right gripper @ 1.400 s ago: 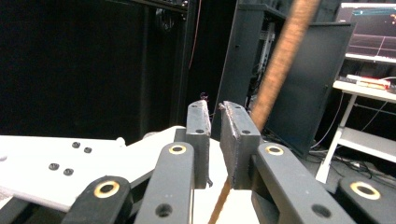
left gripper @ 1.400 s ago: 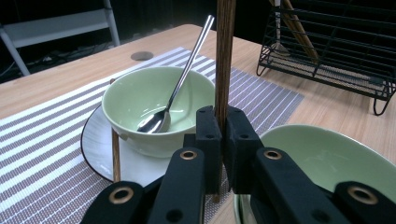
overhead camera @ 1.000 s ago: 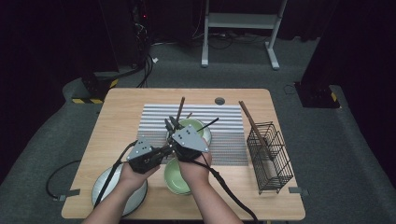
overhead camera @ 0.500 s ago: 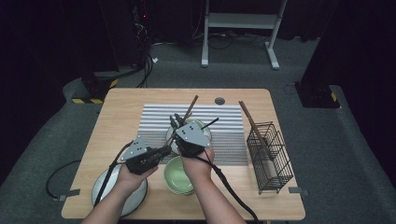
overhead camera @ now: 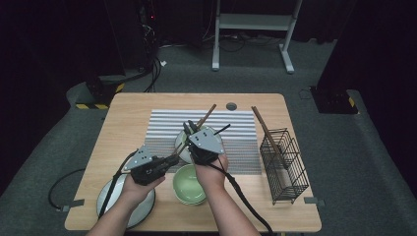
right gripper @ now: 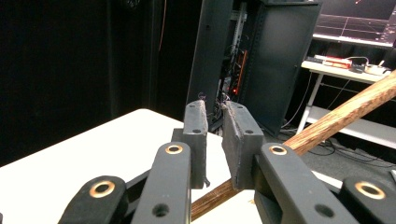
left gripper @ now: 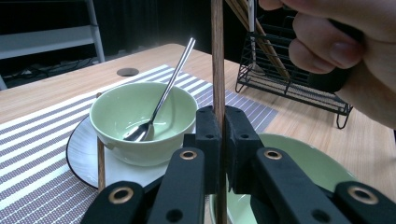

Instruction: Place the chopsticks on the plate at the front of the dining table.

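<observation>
Left gripper [left gripper: 223, 140]: jaws are being held fully closed on a wooden chopstick [left gripper: 217, 56], pinched between the pads and running straight up past them in the left gripper view. Right gripper [right gripper: 215, 140]: jaws are standing slightly apart, nothing being pressed between the pads; a chopstick is passing behind and beneath them at a slant, apart from the pads as far as can be told.

Step judged in hand: a chopstick is being handed over or re-gripped between the two grippers, above the bowls. Next move is likely calling for the right jaws to be lined up around the shaft and closed before the left grip is released; slip and roll of the thin stick are the risk.

Outward: the spoon bowl [left gripper: 140, 119] on its plate [left gripper: 81, 149] is sitting just beyond the left jaws, a second green bowl [overhead camera: 189, 183] directly below them. The wire rack [overhead camera: 285, 162] is standing well apart at the right, one chopstick already leaning in it.
</observation>
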The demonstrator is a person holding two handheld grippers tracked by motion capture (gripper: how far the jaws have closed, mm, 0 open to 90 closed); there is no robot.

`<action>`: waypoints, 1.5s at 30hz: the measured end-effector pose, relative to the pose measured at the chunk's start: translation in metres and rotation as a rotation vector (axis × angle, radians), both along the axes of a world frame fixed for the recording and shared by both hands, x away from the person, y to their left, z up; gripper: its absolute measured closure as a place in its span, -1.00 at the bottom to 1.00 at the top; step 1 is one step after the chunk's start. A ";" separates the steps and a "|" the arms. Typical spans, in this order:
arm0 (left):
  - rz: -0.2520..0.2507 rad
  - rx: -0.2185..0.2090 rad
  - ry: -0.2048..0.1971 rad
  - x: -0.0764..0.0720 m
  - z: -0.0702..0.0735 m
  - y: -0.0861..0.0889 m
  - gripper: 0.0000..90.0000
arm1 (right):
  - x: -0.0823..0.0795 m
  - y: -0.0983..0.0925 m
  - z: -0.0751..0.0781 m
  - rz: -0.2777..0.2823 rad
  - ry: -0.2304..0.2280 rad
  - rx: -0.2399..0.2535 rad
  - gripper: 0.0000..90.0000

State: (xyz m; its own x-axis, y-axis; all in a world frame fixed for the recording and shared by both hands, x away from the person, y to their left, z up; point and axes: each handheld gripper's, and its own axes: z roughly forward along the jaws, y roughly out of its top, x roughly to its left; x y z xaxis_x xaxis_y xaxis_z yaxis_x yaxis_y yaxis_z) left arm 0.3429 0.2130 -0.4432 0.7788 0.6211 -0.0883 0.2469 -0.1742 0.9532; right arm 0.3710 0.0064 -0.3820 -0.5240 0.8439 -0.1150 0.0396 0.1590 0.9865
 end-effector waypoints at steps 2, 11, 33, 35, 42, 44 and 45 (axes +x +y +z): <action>-0.004 -0.002 0.000 0.000 0.000 0.001 0.89 | 0.000 -0.001 -0.001 -0.002 0.002 0.002 0.76; -0.011 -0.022 0.010 0.001 -0.001 0.003 0.88 | 0.003 -0.004 -0.008 -0.017 0.017 -0.001 0.75; 0.013 0.004 0.015 0.006 -0.002 0.004 0.89 | -0.004 -0.012 0.001 0.001 0.000 0.011 0.65; 0.024 0.017 0.015 0.007 -0.002 0.006 0.89 | -0.006 -0.014 0.002 0.001 0.005 0.007 0.63; 0.048 0.031 0.020 0.010 -0.002 0.010 0.89 | -0.014 -0.026 0.001 -0.011 0.005 0.006 0.60; 0.061 0.039 0.022 0.011 -0.001 0.013 0.89 | -0.018 -0.032 0.000 -0.016 -0.002 -0.003 0.58; 0.067 0.040 0.024 0.011 -0.001 0.014 0.89 | -0.019 -0.035 -0.001 -0.018 -0.001 -0.006 0.57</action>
State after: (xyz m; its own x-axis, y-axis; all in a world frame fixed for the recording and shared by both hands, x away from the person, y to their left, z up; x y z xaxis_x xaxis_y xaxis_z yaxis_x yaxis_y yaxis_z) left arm 0.3543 0.2269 -0.4443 0.7335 0.6748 -0.0806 0.2820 -0.1943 0.9396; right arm 0.3519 -0.0285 -0.3833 -0.5088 0.8523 -0.1210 0.0409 0.1644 0.9855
